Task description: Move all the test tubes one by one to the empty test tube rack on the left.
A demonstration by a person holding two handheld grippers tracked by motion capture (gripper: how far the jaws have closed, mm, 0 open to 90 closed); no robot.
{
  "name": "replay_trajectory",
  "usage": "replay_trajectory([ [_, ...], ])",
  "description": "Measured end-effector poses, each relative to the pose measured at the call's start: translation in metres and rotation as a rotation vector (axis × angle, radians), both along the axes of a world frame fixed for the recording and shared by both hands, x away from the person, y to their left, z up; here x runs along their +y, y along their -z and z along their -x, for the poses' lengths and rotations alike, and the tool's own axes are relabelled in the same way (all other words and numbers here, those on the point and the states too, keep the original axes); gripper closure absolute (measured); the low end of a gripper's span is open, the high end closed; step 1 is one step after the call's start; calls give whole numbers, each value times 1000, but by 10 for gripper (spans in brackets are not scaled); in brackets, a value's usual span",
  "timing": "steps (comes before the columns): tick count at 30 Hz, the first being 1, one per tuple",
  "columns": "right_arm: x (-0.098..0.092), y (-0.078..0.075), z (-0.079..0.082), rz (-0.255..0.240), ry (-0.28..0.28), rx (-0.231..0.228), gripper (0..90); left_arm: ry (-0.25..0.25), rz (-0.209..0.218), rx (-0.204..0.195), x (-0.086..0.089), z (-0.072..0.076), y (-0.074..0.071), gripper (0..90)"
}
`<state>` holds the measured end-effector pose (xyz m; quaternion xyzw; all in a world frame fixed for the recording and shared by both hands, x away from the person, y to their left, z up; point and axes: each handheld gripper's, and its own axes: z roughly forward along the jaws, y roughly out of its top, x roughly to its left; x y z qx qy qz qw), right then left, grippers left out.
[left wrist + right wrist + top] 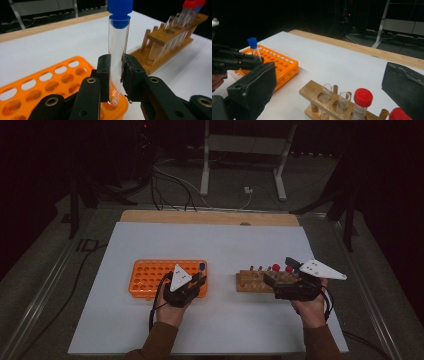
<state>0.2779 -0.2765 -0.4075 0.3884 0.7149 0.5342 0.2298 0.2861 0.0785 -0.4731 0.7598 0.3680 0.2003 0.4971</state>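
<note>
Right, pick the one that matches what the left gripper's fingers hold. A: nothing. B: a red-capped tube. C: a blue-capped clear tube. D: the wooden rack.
C: the left gripper is shut on the blue-capped tube, held upright over the orange rack.

White table (210, 245) with orange rack (150, 277), wooden rack (252, 281).

Tube: clear test tube (117, 57) with a blue cap, upright, empty, centre of the left gripper view.
Tube's grip: clamped low on its body between black jaws, its rounded bottom just above the rack's corner.
Rack: orange rack (150, 275), left of centre in the high view, holes open.
</note>
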Motion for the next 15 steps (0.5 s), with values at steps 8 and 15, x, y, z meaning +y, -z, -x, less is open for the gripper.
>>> replay_trajectory([
  [8,-8,1,0,-12,20,0,0,-2,-48,45,1,2,16,765],
  [15,-12,1,0,-22,28,0,0,1,-93,56,0,4,21,767],
])
